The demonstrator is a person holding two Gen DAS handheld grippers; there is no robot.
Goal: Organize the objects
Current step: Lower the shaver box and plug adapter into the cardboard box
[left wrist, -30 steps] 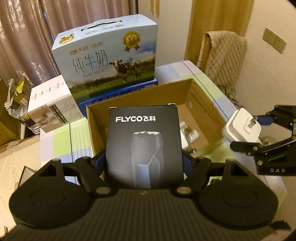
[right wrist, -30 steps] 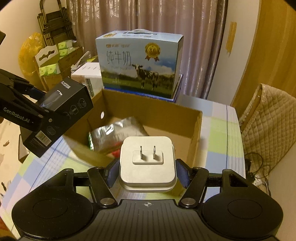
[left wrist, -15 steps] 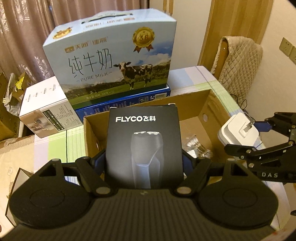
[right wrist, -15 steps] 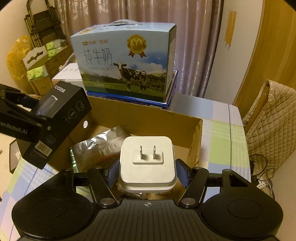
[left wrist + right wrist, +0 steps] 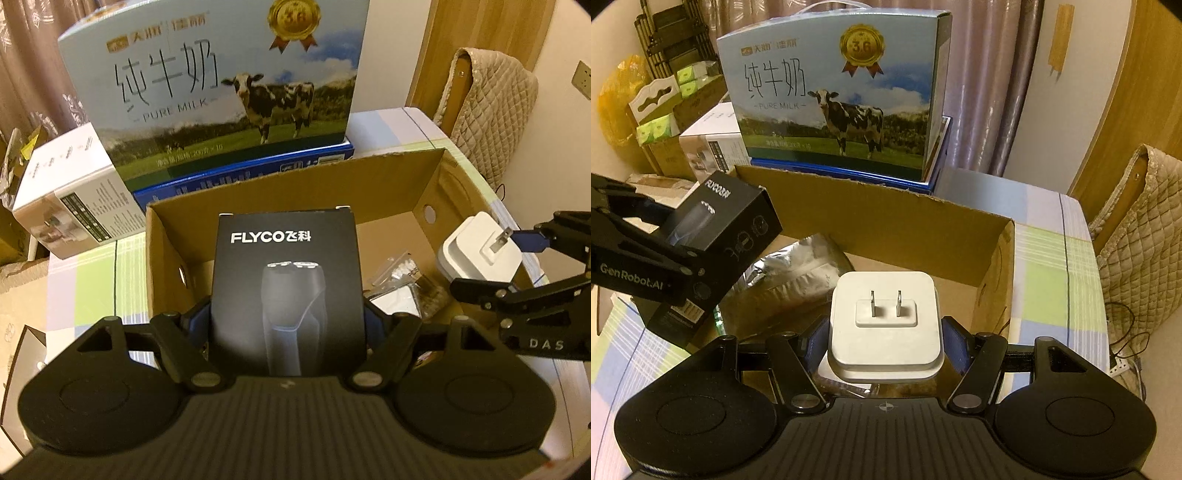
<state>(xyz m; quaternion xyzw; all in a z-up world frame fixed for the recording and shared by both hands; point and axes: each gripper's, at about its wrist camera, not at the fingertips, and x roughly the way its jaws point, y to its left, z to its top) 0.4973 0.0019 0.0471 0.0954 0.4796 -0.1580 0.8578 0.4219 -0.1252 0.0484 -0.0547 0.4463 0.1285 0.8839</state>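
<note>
My left gripper (image 5: pixel 286 317) is shut on a black FLYCO shaver box (image 5: pixel 284 291), held upright over the left part of an open cardboard box (image 5: pixel 295 184). The right wrist view shows that shaver box (image 5: pixel 716 229) at the left, above the cardboard box (image 5: pixel 886 221). My right gripper (image 5: pixel 884 339) is shut on a white plug adapter (image 5: pixel 884 325), prongs facing up, over the right part of the carton. From the left wrist view the adapter (image 5: pixel 476 254) and right gripper (image 5: pixel 517 266) appear at the right edge. A silver foil pouch (image 5: pixel 790 273) lies inside the carton.
A blue milk carton with a cow picture (image 5: pixel 221 85) stands on a blue flat box right behind the cardboard box. A white product box (image 5: pixel 70 192) sits to its left. A quilted chair cover (image 5: pixel 1137 221) is on the right. Small packets (image 5: pixel 402 280) lie inside the carton.
Both grippers have sunk and moved forward toward the cardboard box, which now fills more of each view. The shaver box and the adapter stay gripped as before.
</note>
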